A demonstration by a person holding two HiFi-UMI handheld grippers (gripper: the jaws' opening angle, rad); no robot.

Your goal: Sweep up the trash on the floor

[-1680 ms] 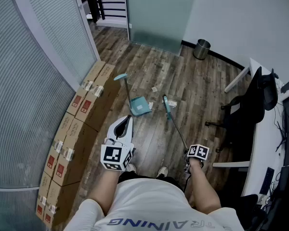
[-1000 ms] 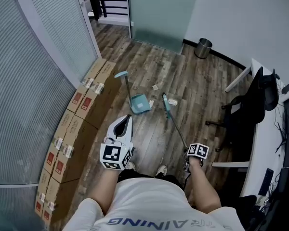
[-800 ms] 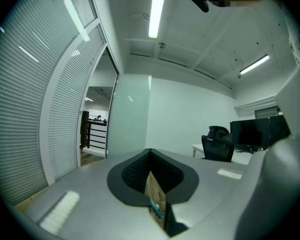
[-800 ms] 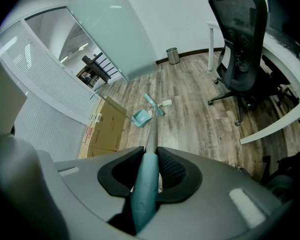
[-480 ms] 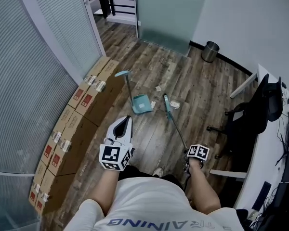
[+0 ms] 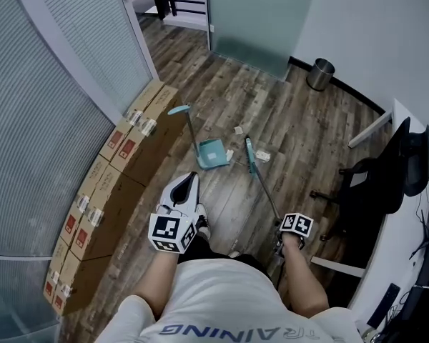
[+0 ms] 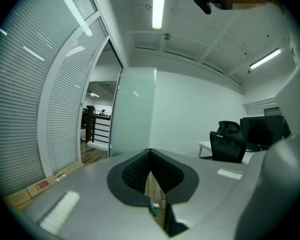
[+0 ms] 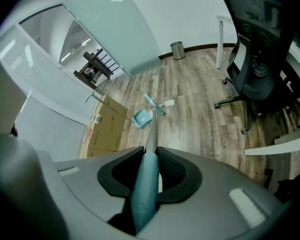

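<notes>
Teal plastic marks both tools. The dustpan (image 6: 211, 153) rests on the wood floor (image 6: 307, 134) with its long handle standing up on its own, and the broom (image 6: 263, 188) has its head down just right of the pan. Trash (image 6: 262, 156) lies as small pale scraps near the dustpan: one just beyond the broom head, one between head and pan, and one a little past the pan toward the far wall. With the pan parked this near the scraps, short strokes should be enough to push them in. Boxes (image 6: 121, 170) line the glass wall left of the dustpan, and a bin (image 6: 319, 74) stands well beyond it in the corner.

The right gripper (image 8: 151, 151) has its fingers (image 8: 172, 166) clenched on the broom's teal grip, which runs out between them and down to the head beside the dustpan. That forearm reaches forward from the waist with the gripper tipped steeply down, so the handle slants away from the person. The left gripper (image 6: 184, 184) is held out roughly level, aimed toward the dustpan. Its fingers (image 7: 135, 174) are pressed together on nothing, and only a sliver of floor shows past them. It looks free, probably kept ready to take the dustpan's handle.
</notes>
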